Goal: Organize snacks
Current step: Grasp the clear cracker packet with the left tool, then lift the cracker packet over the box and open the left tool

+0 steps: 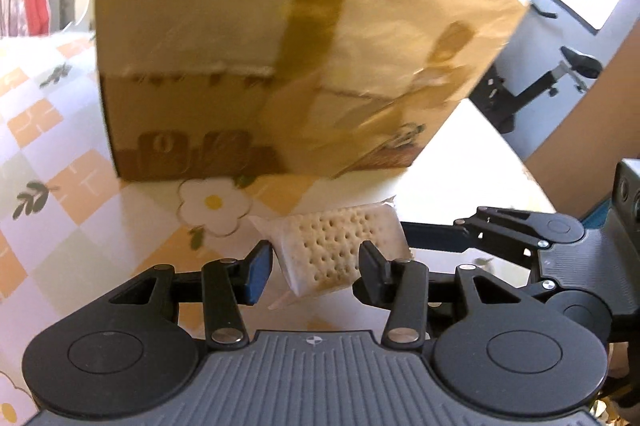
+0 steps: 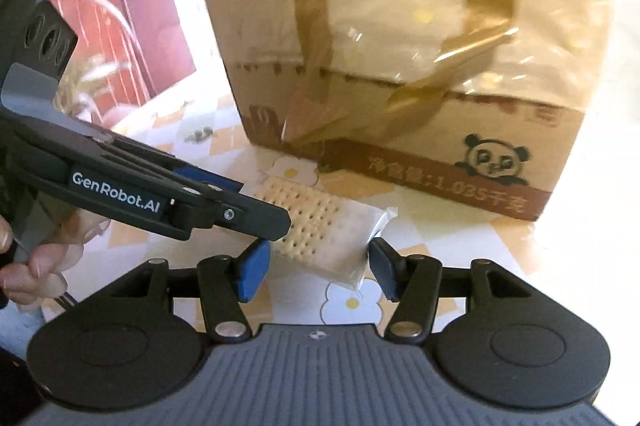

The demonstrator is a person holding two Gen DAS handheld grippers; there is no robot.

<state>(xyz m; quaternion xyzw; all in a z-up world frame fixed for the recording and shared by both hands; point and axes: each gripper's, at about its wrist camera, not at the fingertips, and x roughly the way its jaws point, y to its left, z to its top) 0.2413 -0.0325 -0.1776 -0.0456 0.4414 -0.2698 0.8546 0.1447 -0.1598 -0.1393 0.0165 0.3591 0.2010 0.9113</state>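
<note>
Before us on the bench (image 1: 72, 162) stands the cardboard box (image 2: 400, 66), and just in front of it lies the wrapped cracker packet (image 1: 334, 246). Both the left hand-held gripper (image 1: 316, 268) and right hand-held gripper (image 2: 318, 268) are spread open around it, neither visibly clamping. We judge it light, brittle and slick-wrapped, so we would pinch gently across its long edges.

Two wrist cams, low over table, close-up.
Both face box (image 1: 280, 38) (image 2: 400, 58); share cracker pack (image 1: 340, 246) (image 2: 320, 234).
</note>
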